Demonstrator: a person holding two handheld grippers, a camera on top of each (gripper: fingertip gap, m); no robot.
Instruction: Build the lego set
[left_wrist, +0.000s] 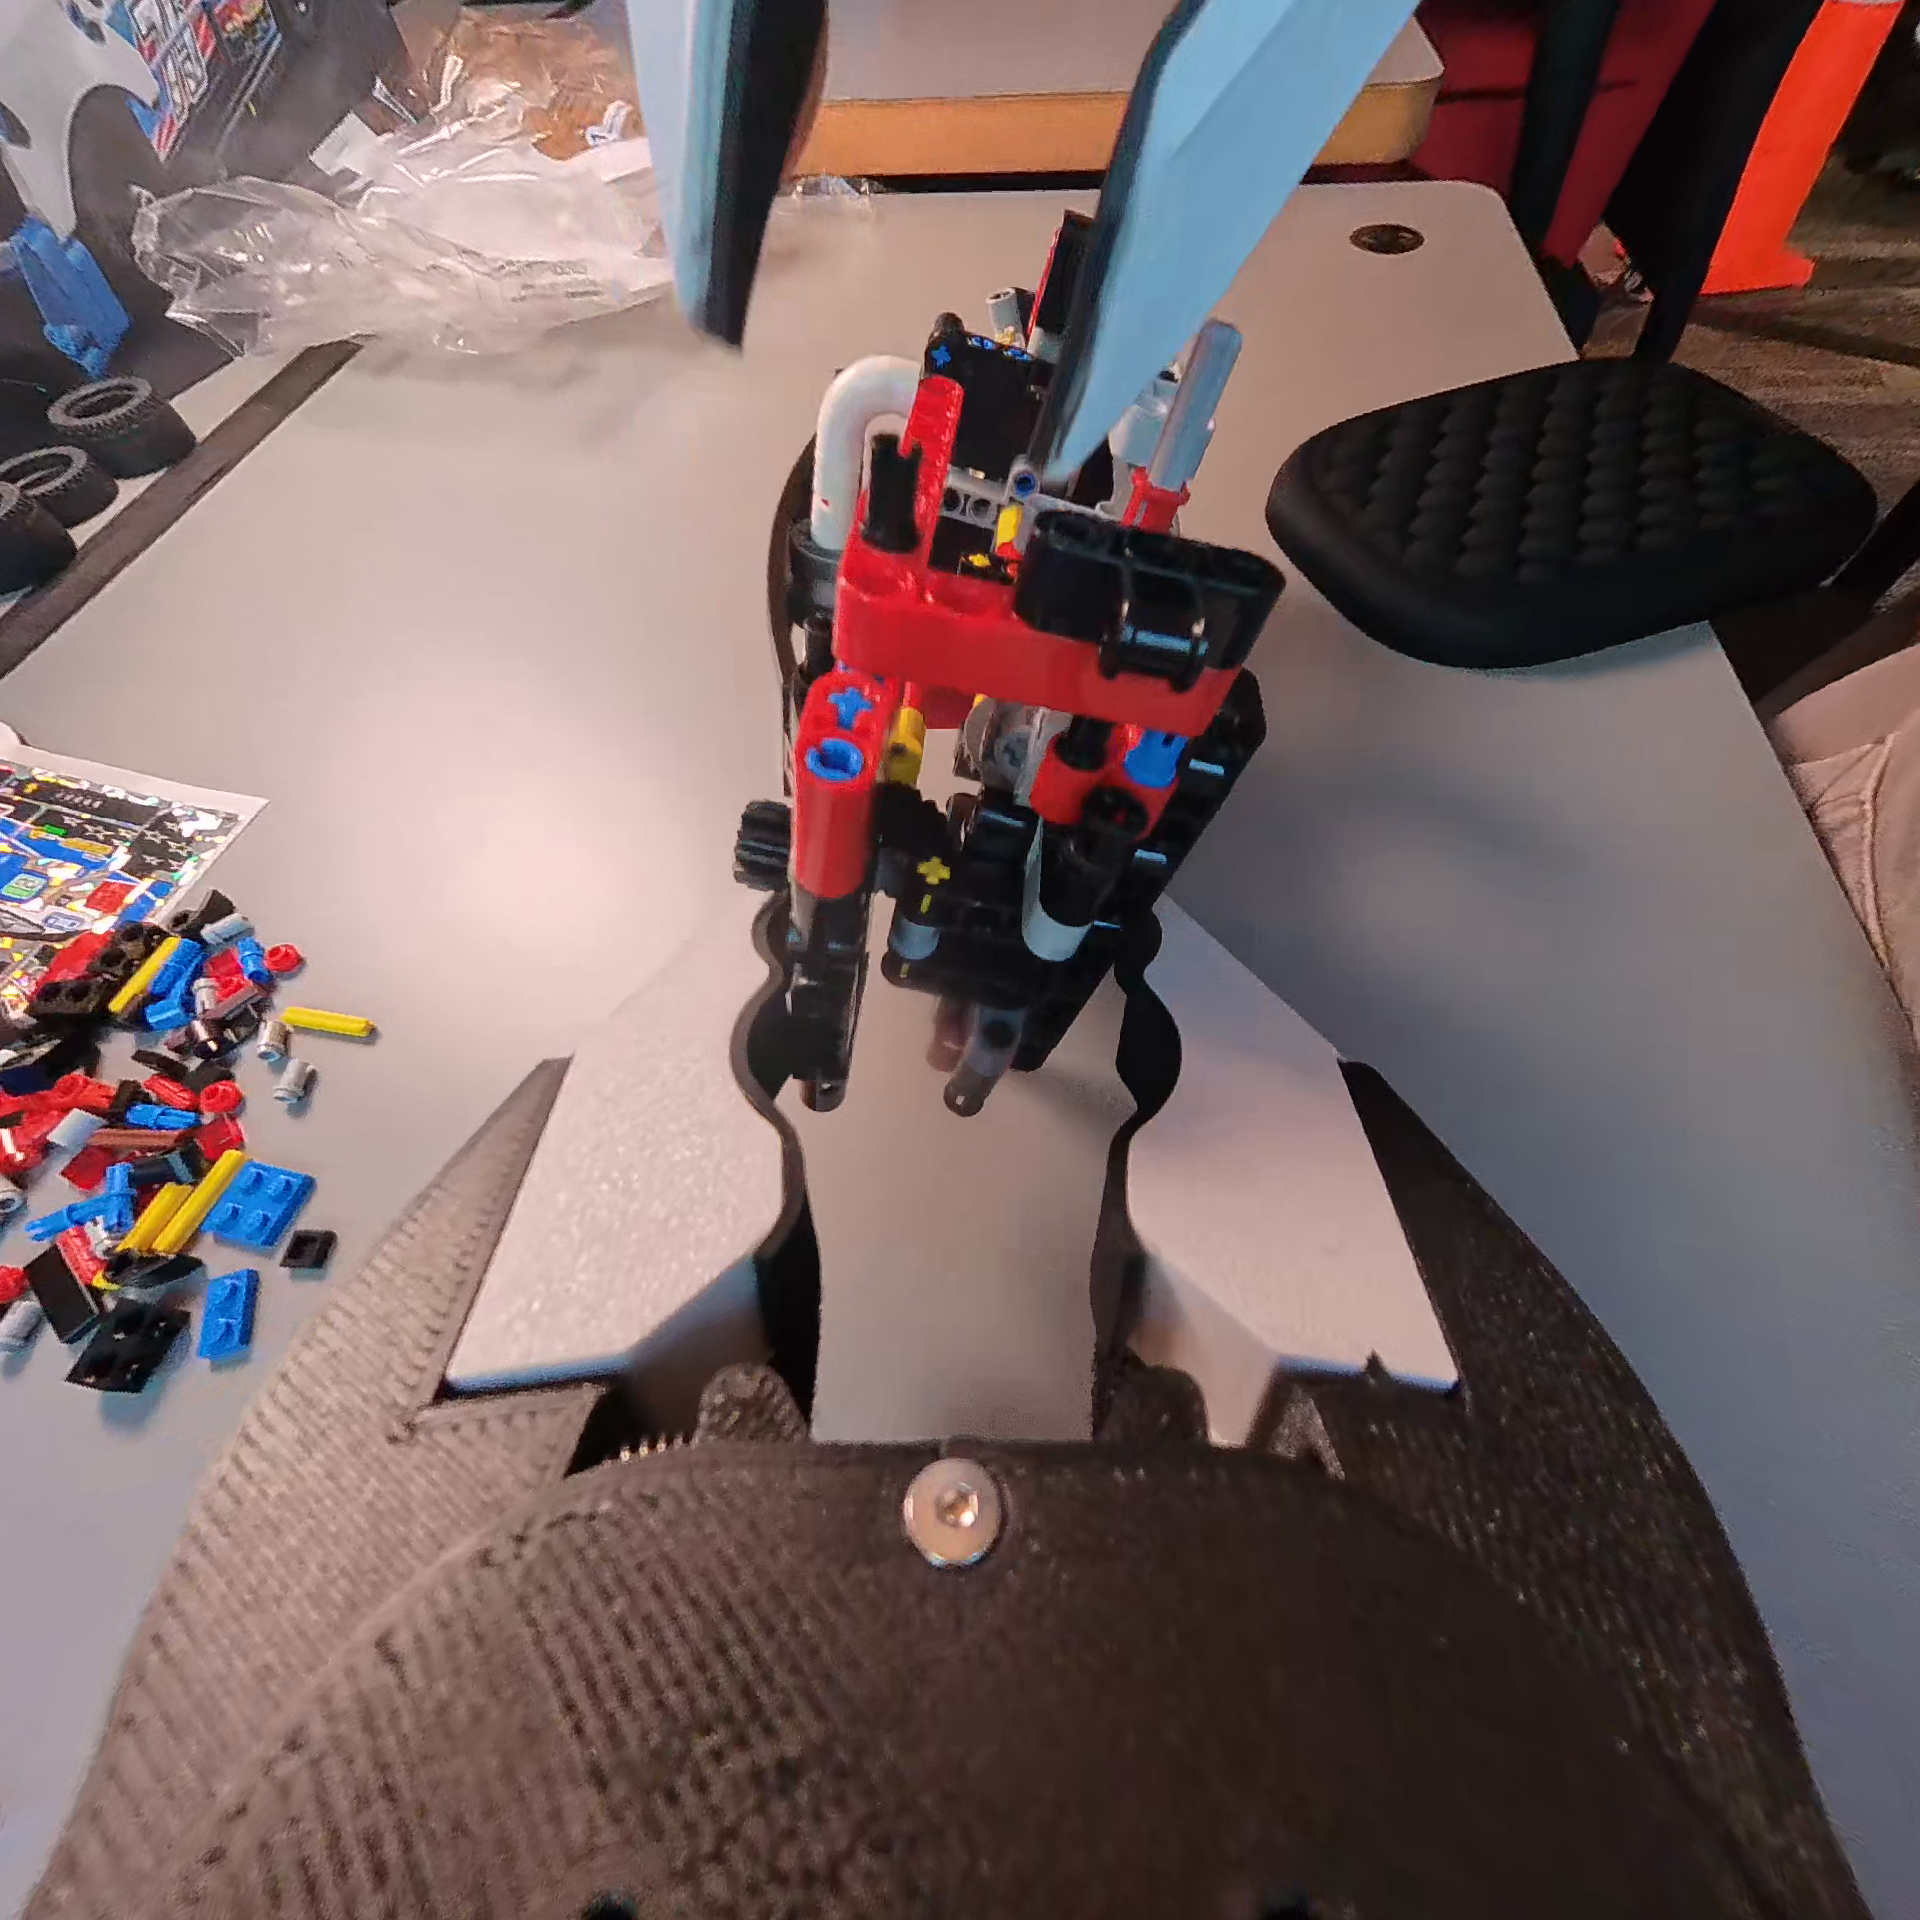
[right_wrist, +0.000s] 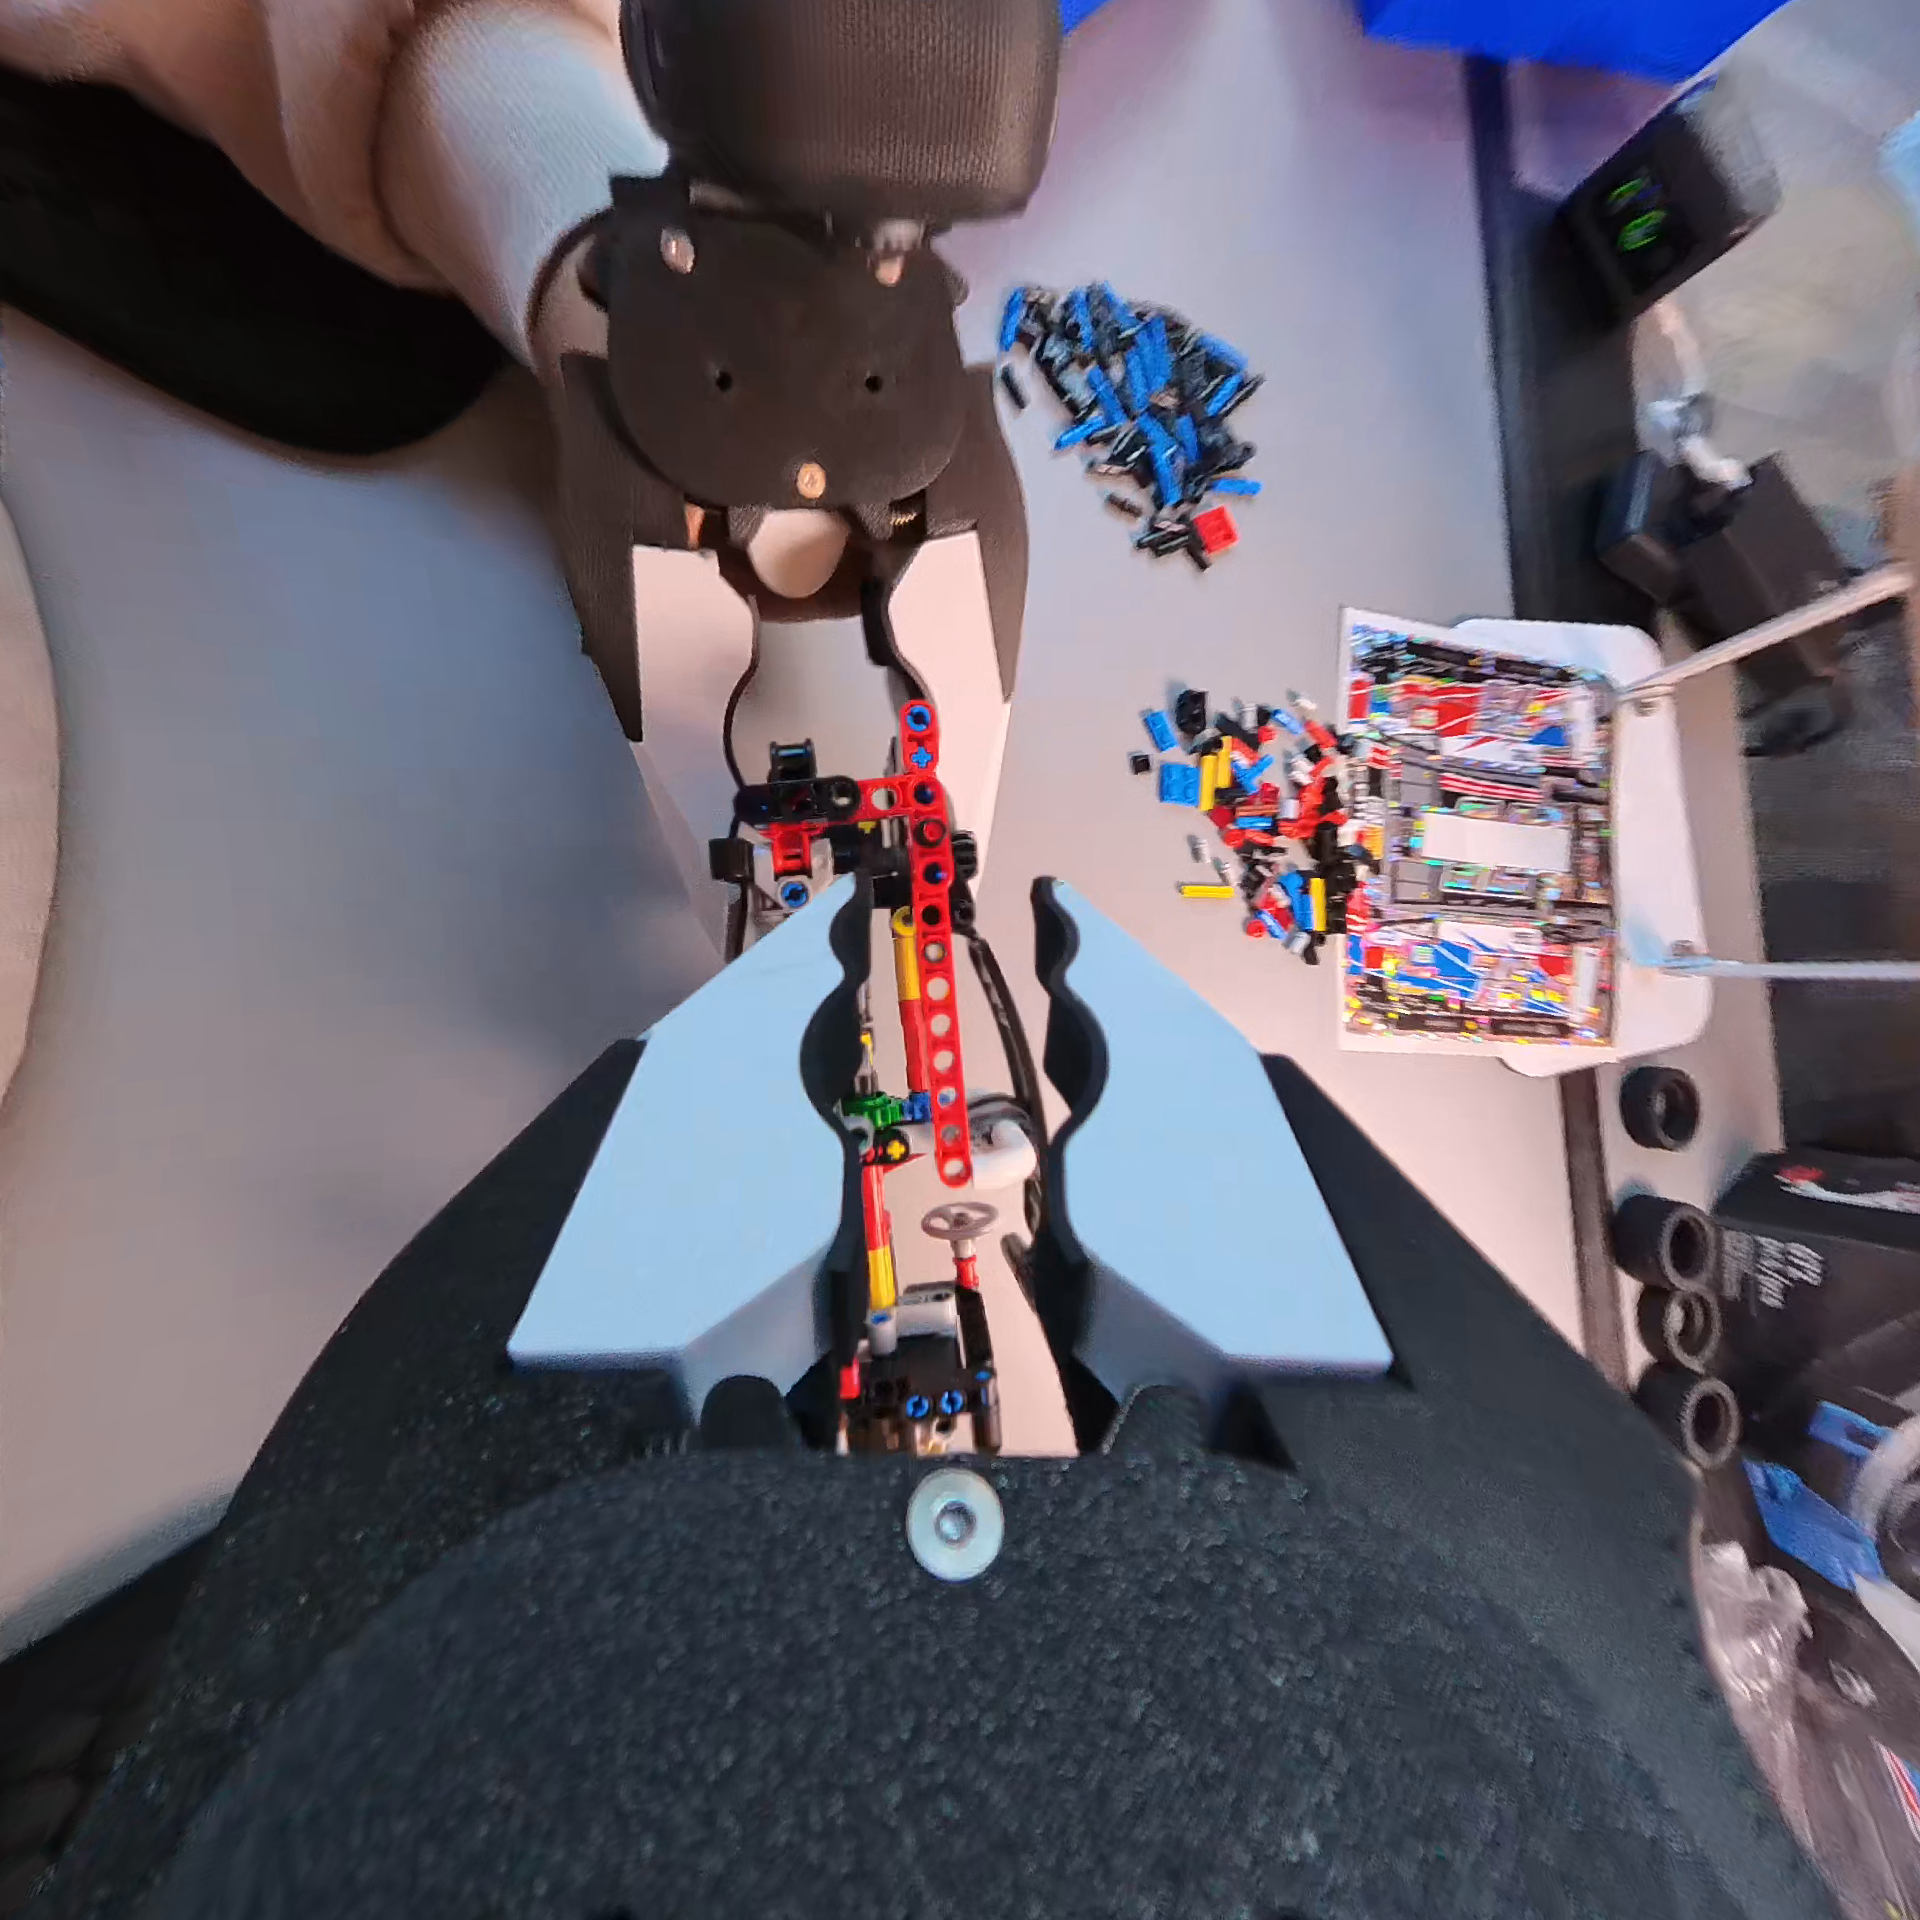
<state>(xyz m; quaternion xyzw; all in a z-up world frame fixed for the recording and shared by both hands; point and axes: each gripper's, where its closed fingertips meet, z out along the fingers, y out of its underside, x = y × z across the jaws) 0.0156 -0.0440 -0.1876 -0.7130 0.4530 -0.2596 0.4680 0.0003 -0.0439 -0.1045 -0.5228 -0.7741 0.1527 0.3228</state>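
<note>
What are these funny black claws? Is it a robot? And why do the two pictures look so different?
No robot: a person holds a black two-finger grabbing tool in each hand, and each tool carries a camera. One picture looks along the left tool, the other along the right tool. The left tool's fingers pinch a half-built red and black Lego model. The right tool's fingers stand open around its other end. On the grey table lie a pile of small loose colourful Lego pieces and a shiny sticker sheet, with black rubber tyres nearby.
</note>
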